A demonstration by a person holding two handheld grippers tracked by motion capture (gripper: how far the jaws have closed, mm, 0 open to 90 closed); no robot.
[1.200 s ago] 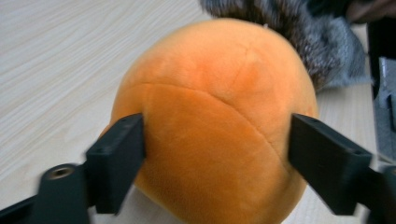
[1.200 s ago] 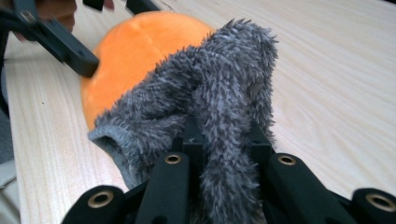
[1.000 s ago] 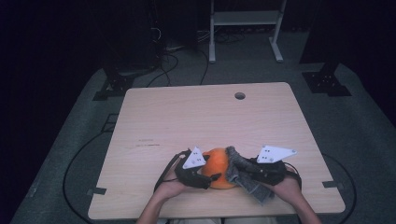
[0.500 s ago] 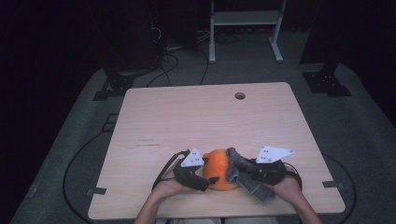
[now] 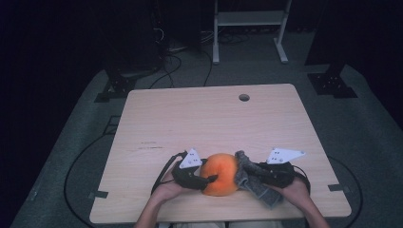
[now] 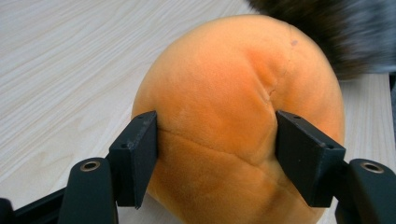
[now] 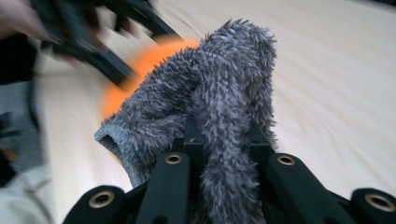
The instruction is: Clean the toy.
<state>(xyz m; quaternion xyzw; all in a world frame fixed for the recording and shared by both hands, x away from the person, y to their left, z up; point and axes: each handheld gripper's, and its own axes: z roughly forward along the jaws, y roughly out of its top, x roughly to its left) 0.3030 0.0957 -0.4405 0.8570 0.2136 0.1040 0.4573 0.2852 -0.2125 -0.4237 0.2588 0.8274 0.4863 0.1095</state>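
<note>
mid-wipe: left hand-held gripper (image 6: 215, 140), just closing, clamped on orange ball (image 5: 219, 174) at counter (image 5: 199, 118) 6 o'clock, right hand-held gripper (image 7: 219, 140) pinched on grey cloth (image 7: 205, 93) against ball's 3 o'clock, rest unwiped

left tongs (image 5: 209, 179) closing, right tongs (image 5: 251, 175) clamped

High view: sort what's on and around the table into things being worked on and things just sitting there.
In the job:
- orange plush ball, pinched by the left tongs
- grey fuzzy cloth, clamped in the right tongs, draped against the ball

Just there:
- table
- white stand behind it
- cables on the floor
</note>
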